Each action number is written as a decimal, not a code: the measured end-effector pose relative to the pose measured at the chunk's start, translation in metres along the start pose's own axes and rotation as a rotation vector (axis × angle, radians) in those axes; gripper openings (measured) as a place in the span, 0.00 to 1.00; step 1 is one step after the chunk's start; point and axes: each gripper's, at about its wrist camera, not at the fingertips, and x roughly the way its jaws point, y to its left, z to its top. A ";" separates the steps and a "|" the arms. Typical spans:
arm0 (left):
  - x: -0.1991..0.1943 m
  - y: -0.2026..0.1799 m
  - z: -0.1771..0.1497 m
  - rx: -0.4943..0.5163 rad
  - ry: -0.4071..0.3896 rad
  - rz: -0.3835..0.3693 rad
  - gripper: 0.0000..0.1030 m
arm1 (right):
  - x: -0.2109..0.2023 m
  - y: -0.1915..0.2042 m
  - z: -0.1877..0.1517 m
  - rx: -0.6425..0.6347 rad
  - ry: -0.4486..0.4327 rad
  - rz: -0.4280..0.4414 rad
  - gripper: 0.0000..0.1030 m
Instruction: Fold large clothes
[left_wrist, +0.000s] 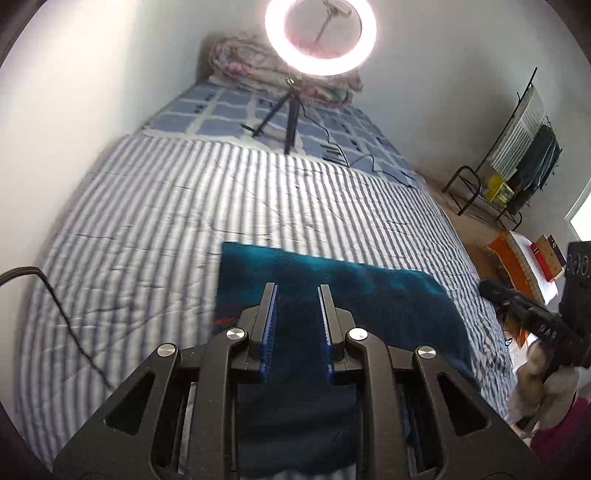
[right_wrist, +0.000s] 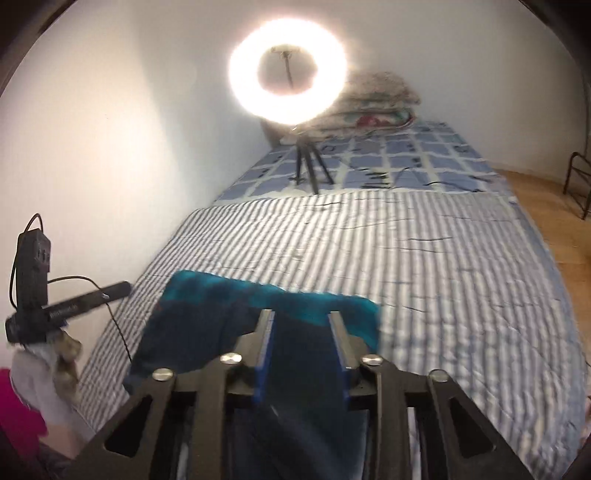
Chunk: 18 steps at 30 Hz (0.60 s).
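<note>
Both tongs, left tongs (left_wrist: 297, 286) and right tongs (right_wrist: 302, 313), are standing apart over the teal garment (left_wrist: 332, 273); only the left view is showing the clothes rack (left_wrist: 517, 173) at 2 o'clock.

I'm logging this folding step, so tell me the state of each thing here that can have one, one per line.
Teal garment: lying on the bed, folded over to a straight edge, not gripped.
Left claw: open, over the garment.
Right claw: open, over the garment.
Ring light: switched on, standing on its tripod on the bed.
Striped cover: spread flat over the bed.
Bundled quilt: piled at the bed's far end.
</note>
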 end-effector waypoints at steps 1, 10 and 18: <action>0.009 -0.005 0.003 0.002 0.004 0.004 0.18 | 0.011 0.002 0.005 0.006 0.017 0.021 0.18; 0.096 0.009 0.005 -0.032 0.118 0.049 0.18 | 0.095 0.011 0.001 -0.045 0.143 0.037 0.15; 0.119 0.027 -0.010 -0.063 0.177 0.021 0.18 | 0.138 0.013 -0.033 -0.185 0.271 -0.104 0.03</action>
